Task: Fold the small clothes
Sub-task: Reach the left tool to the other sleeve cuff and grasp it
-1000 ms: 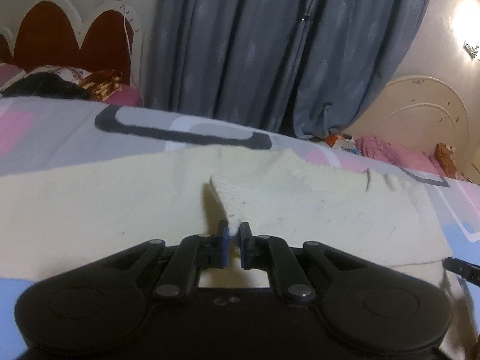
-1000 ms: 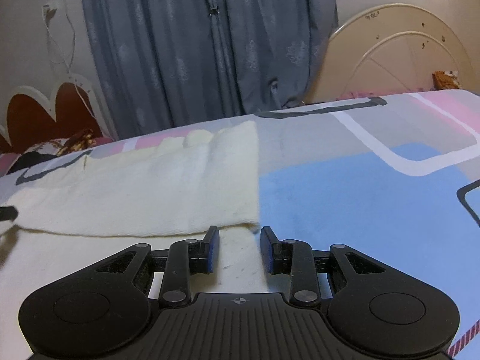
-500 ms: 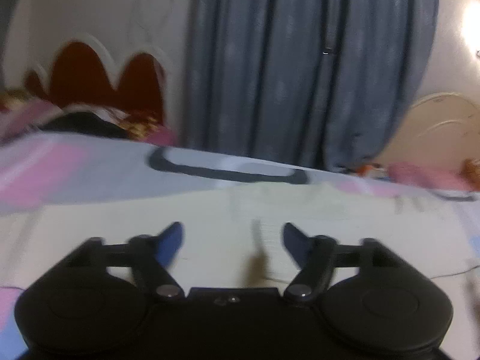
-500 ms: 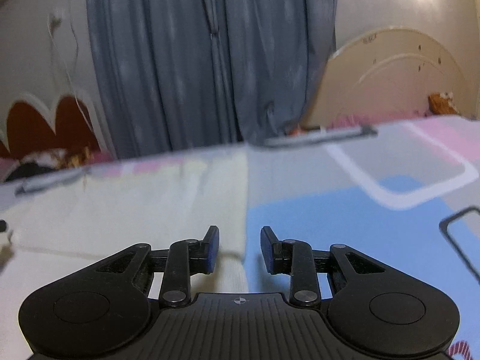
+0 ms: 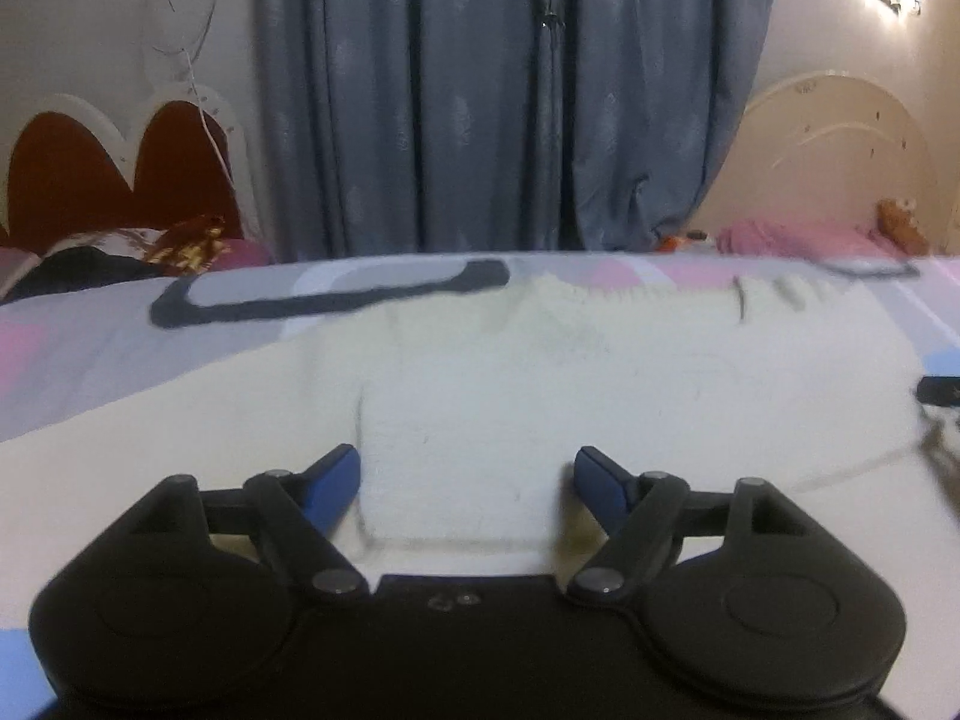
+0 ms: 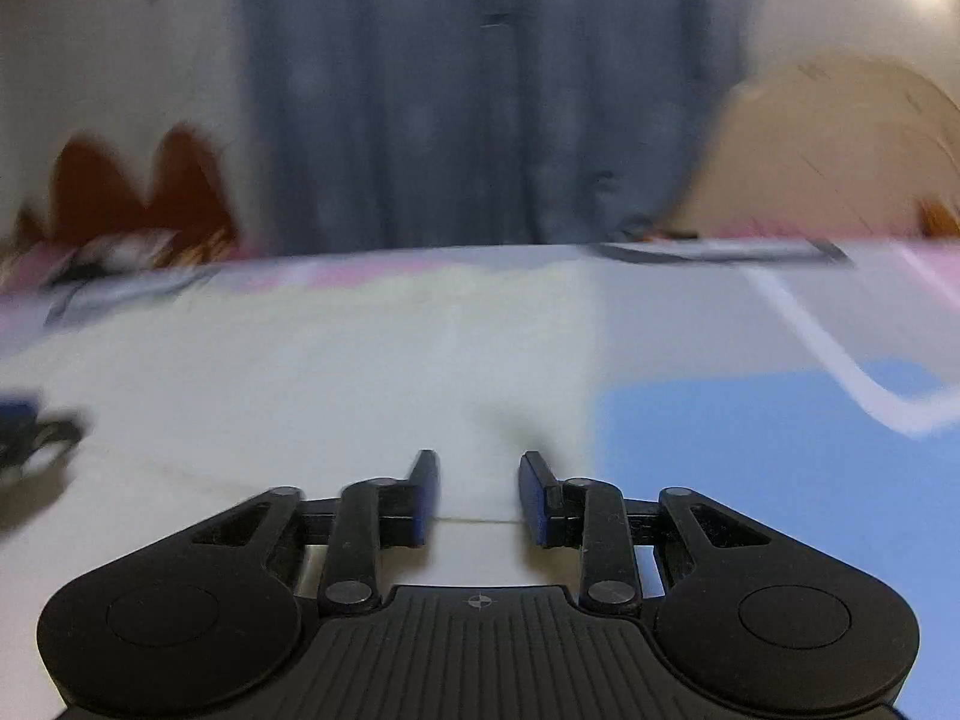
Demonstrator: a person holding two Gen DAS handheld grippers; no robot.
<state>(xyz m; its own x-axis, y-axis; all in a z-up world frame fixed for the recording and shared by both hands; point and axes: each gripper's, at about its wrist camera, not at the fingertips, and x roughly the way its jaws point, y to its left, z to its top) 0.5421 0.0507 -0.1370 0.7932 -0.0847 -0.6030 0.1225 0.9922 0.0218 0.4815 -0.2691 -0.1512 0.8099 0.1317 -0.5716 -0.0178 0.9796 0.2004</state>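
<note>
The left gripper (image 5: 467, 474) is spread wide, and its blue fingers (image 5: 329, 483) hold nothing. Between them lies a folded flap (image 5: 456, 456) of the cream garment (image 5: 630, 372), flat on the cloth below it. The garment is spread over the bed (image 5: 90, 348), which has a sheet with pink, grey and blue shapes. The far edge of the garment is a little wavy and reaches near a dark grey outline (image 5: 324, 294) in the sheet pattern. At the right edge of the left view a dark tip (image 5: 939, 390) of the other gripper shows over the garment. The right gripper (image 6: 479, 495) is also parted, with a narrower gap, and it pinches nothing. The right view is blurred. In it the garment (image 6: 300, 384) fills the left and middle part, and its right edge meets a blue patch (image 6: 750, 450) of the sheet. The right gripper is over the garment, close to this edge; whether it touches the cloth, I cannot tell. Behind the bed hangs a grey-blue curtain (image 5: 510, 90). A red headboard (image 5: 108, 174) stands to the left and a cream headboard (image 5: 834, 156) to the right.
</note>
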